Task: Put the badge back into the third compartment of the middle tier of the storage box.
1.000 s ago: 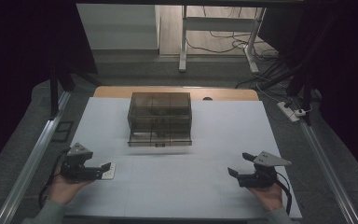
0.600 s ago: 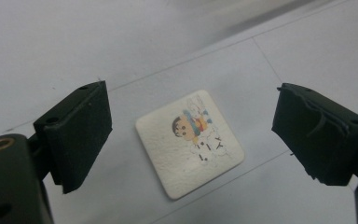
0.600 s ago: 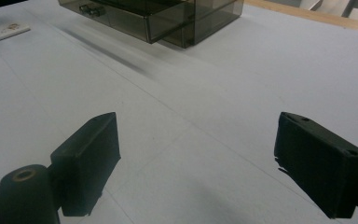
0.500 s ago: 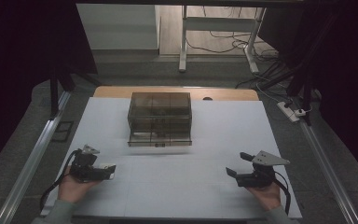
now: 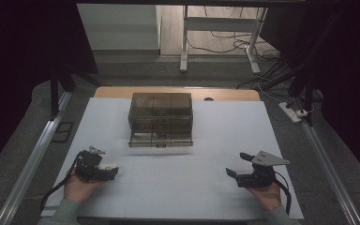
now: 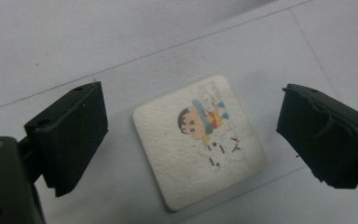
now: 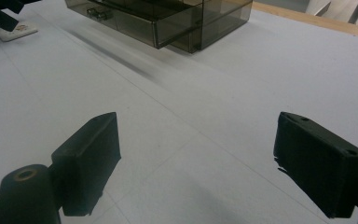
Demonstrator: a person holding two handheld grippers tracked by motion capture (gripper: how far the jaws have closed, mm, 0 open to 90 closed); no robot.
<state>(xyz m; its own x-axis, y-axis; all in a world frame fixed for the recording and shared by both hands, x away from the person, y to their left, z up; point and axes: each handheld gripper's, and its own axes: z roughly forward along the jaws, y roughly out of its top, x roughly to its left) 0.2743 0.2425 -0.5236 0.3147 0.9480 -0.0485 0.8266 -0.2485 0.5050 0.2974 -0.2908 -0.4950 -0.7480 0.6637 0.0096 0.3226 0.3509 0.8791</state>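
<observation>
A small white square card (image 6: 198,140) with a cartoon figure printed on it lies flat on the white table. My left gripper (image 6: 193,126) hovers over it, open, one jaw on each side of the card and neither touching it. In the high view the left gripper (image 5: 104,171) is at the front left with the card (image 5: 108,167) at its tips. My right gripper (image 5: 238,164) is at the front right, open and holding nothing. In the right gripper view, bare table lies between the jaws of the right gripper (image 7: 196,158).
A smoky transparent drawer box (image 5: 161,115) stands at the table's middle back, its bottom drawer (image 5: 159,139) pulled out toward me. The box (image 7: 168,18) is also ahead in the right gripper view. A wooden edge (image 5: 225,95) borders the far side.
My left gripper has shifted a little to the right and tipped down over the card. The right gripper has barely moved.
</observation>
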